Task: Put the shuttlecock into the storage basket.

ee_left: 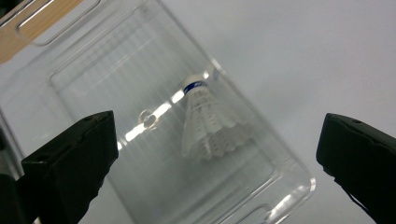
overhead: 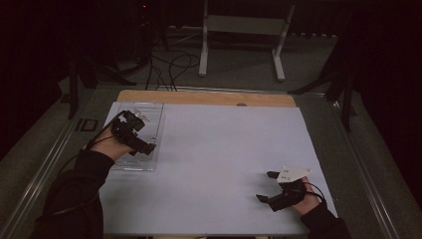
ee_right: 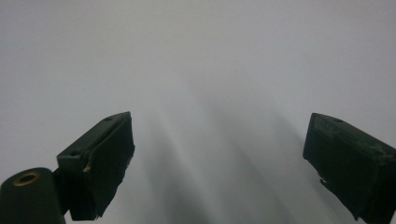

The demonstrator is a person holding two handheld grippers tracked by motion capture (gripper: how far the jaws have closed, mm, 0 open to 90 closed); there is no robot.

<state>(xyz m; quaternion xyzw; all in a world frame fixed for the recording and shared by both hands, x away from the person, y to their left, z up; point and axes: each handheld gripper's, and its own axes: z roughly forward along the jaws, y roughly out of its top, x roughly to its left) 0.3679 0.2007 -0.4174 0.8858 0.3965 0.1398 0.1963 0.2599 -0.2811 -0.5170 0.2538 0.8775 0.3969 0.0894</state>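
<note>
Near right on the white table (overhead: 214, 164), the right gripper (overhead: 266, 186) rests with jaws spread wide, holding nothing. Farther left, the left gripper (overhead: 144, 132) hangs wide open over a clear tray (overhead: 158, 119); a white shuttlecock (ee_left: 205, 122) lies inside.

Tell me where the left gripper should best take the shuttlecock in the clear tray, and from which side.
Probably by the feather skirt of the shuttlecock, near where it narrows toward the blue-banded cork, coming from above. It lies on its side inside the clear tray, whose raised walls block a sideways approach. The left gripper hangs over it with jaws wide open, and the skirt is broad enough to fit between them.
</note>
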